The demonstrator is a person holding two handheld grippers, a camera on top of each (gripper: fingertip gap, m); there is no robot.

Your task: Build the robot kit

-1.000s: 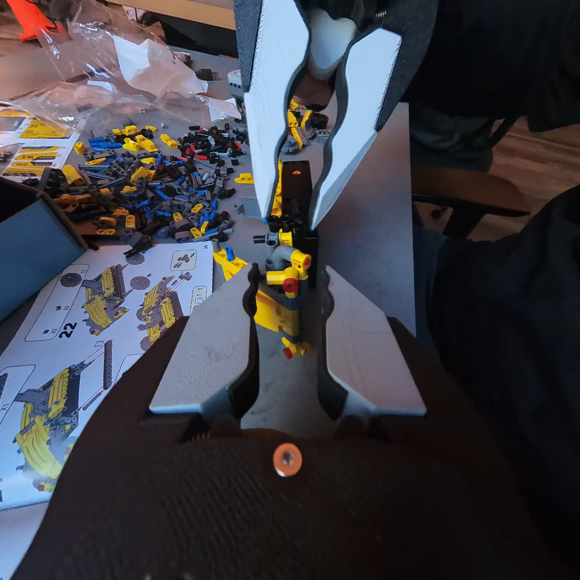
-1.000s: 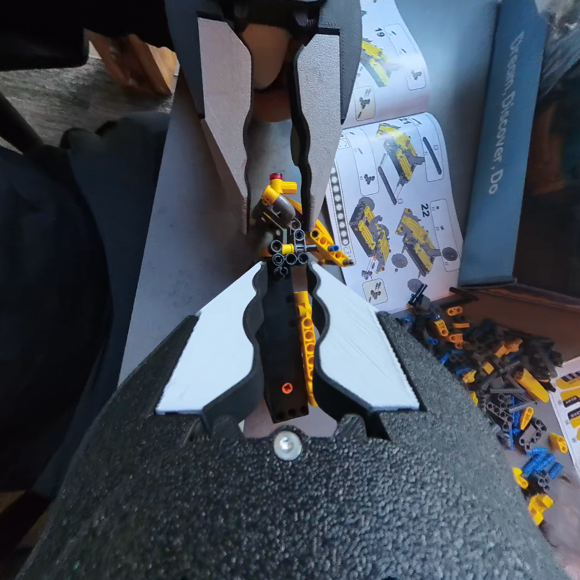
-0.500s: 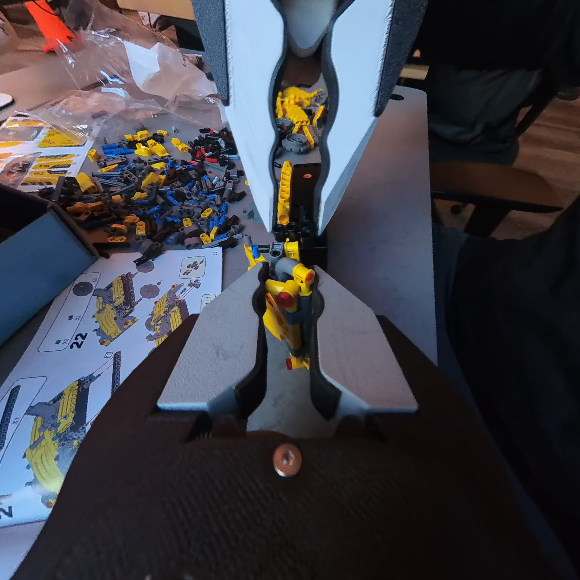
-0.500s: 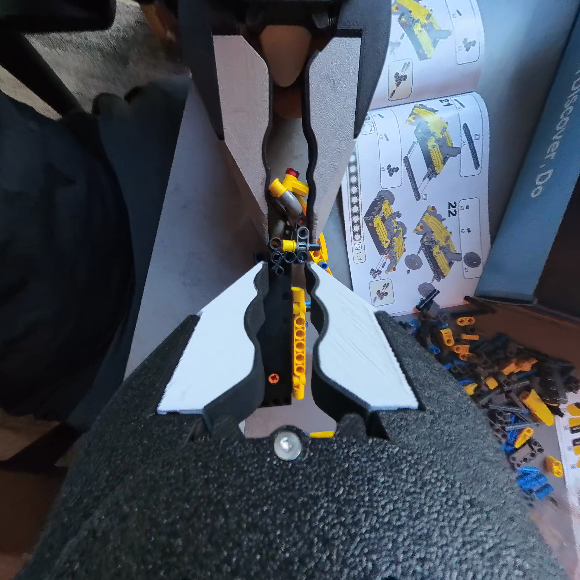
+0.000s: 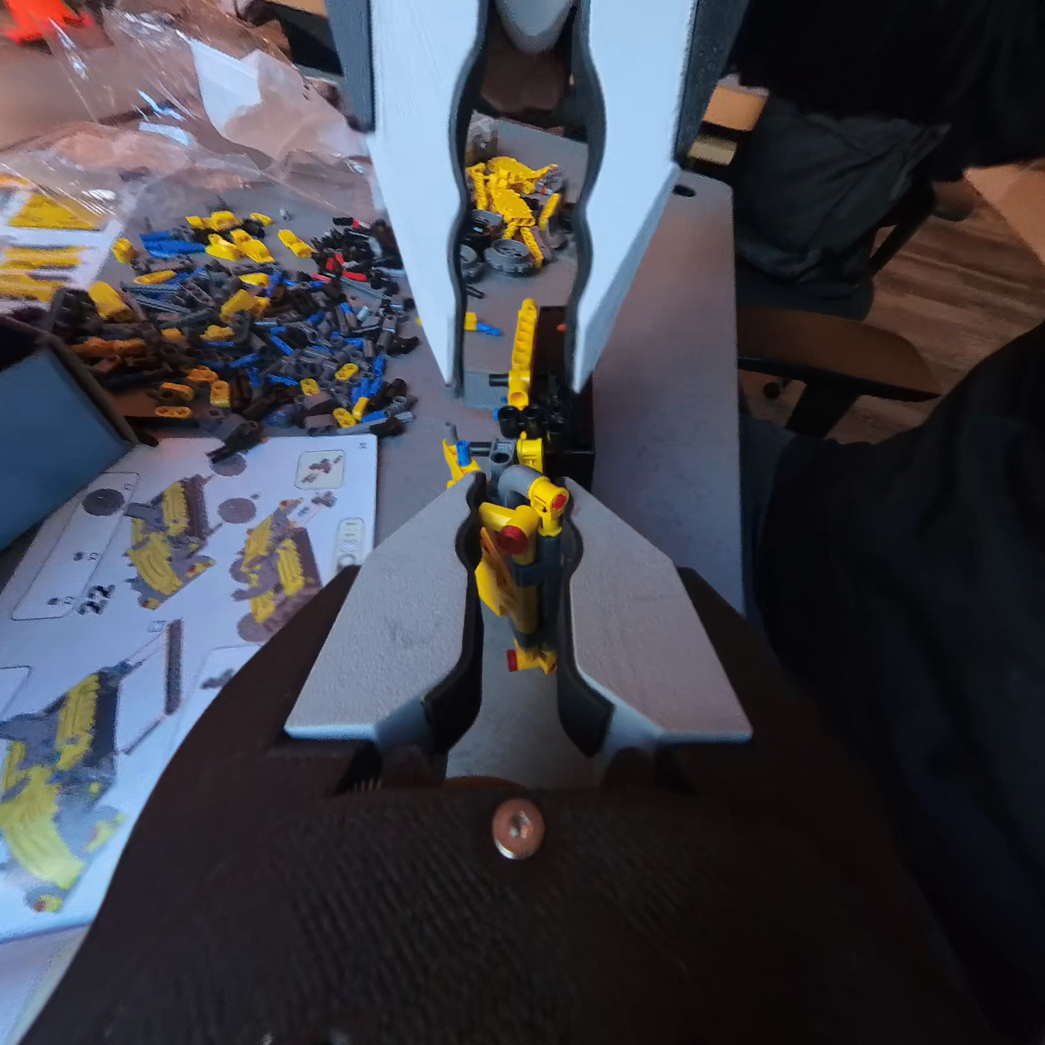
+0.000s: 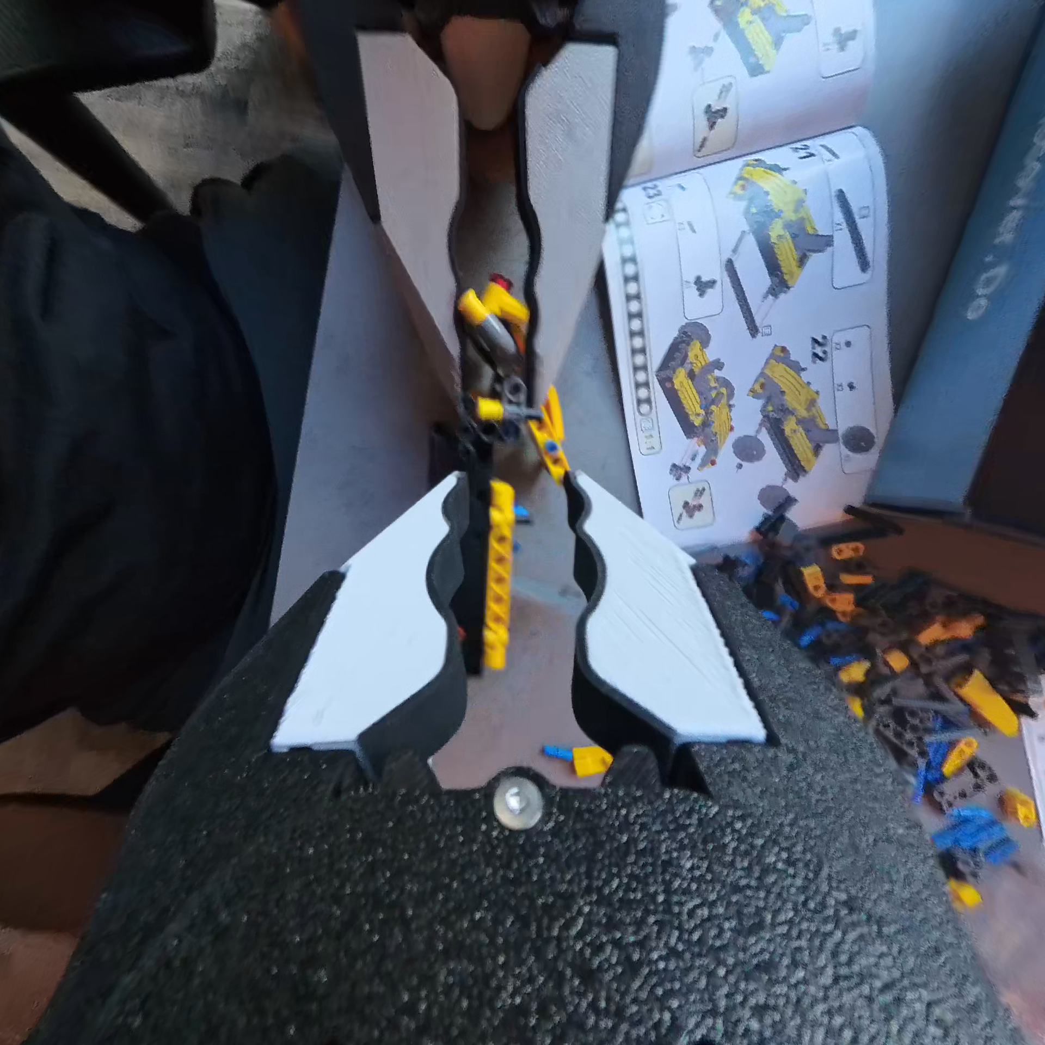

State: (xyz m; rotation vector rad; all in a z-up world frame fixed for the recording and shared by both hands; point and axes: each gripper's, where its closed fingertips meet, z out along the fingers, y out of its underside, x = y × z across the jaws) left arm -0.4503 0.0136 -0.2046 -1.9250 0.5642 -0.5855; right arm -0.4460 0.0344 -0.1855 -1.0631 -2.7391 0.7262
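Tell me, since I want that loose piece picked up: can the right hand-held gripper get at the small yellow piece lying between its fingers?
Probably yes. The right hand-held gripper is open, and the small yellow piece lies bare on the table near the finger roots. Only the yellow-and-black model, against the left-hand finger, crowds that side.

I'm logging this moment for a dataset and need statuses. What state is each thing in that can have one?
Left gripper: shut on the yellow and grey brick assembly.
Right gripper: open, jaws apart around the assembly's black and yellow beam end, which lies against one jaw.
White instruction booklet: open, flat on the grey table.
Clear plastic bags: crumpled, seemingly emptied.
Loose blue, yellow and black brick pieces: scattered in a pile.
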